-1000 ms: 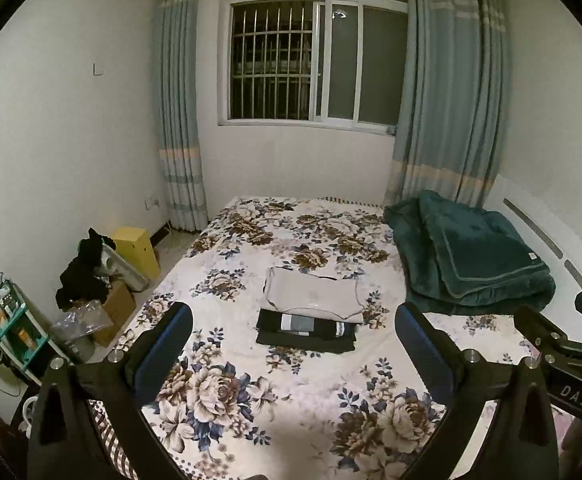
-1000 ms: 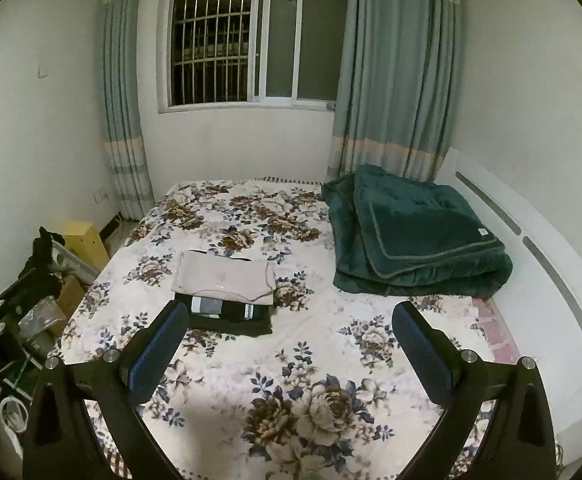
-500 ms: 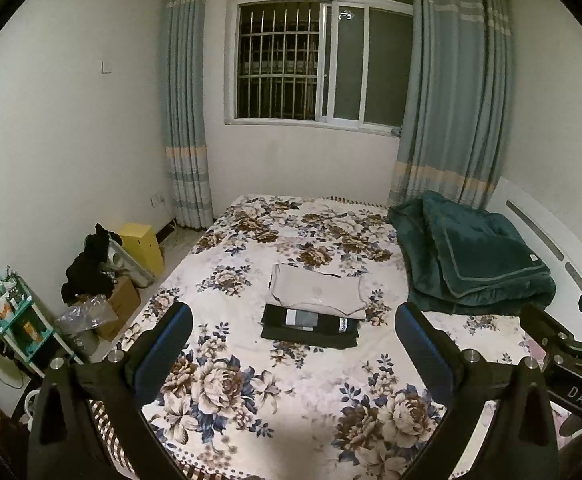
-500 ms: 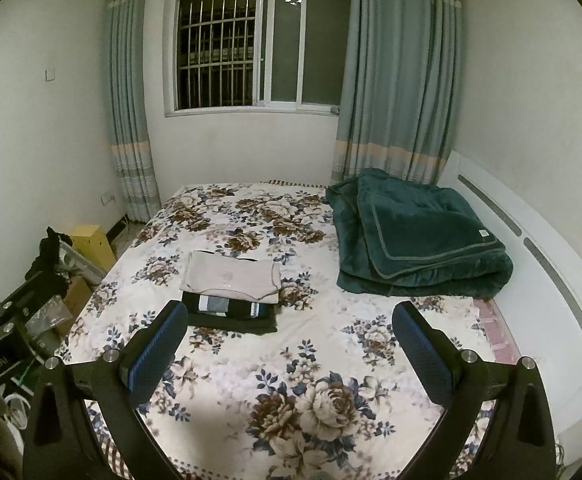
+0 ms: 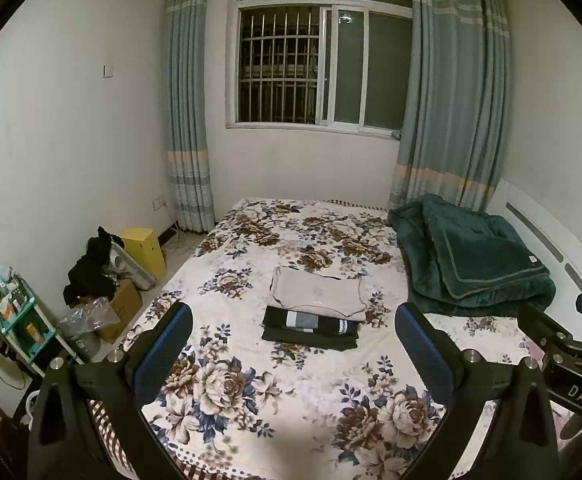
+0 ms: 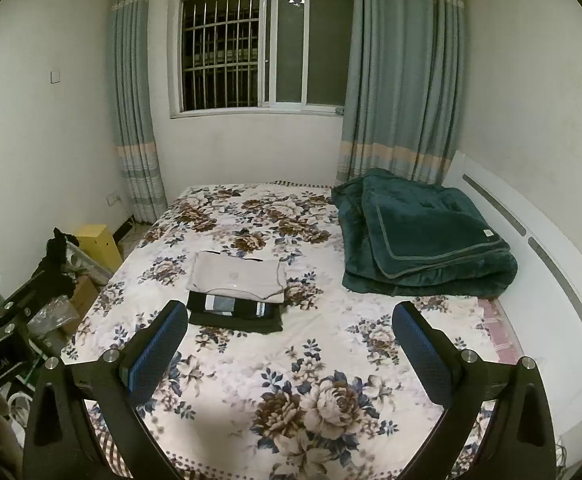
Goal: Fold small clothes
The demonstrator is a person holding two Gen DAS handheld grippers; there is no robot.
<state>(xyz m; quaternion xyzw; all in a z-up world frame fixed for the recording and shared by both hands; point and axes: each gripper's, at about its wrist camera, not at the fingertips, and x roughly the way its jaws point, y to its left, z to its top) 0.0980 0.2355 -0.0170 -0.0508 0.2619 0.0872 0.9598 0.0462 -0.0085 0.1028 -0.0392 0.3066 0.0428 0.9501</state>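
A folded beige garment [image 5: 317, 294] lies on a stack of folded dark clothes [image 5: 311, 328] in the middle of the floral bed [image 5: 251, 392]. The same beige garment [image 6: 237, 276] and dark stack [image 6: 235, 314] show in the right wrist view. My left gripper [image 5: 293, 344] is open and empty, held above the bed's near end, well back from the stack. My right gripper [image 6: 291, 340] is open and empty, to the right of the stack and apart from it. The right gripper's body [image 5: 571, 352] shows at the right edge of the left wrist view.
A folded dark green blanket [image 6: 423, 240] lies at the bed's right by the white headboard [image 6: 539, 248]. Left of the bed stand a yellow box [image 5: 145, 250], cardboard boxes with black cloth [image 5: 91, 272] and a teal shelf [image 5: 19, 320]. A barred window [image 5: 311, 72] and curtains are behind.
Both grippers have pulled back and risen away from the bed, so the stack looks smaller and more of the room shows. Both stay open and empty.
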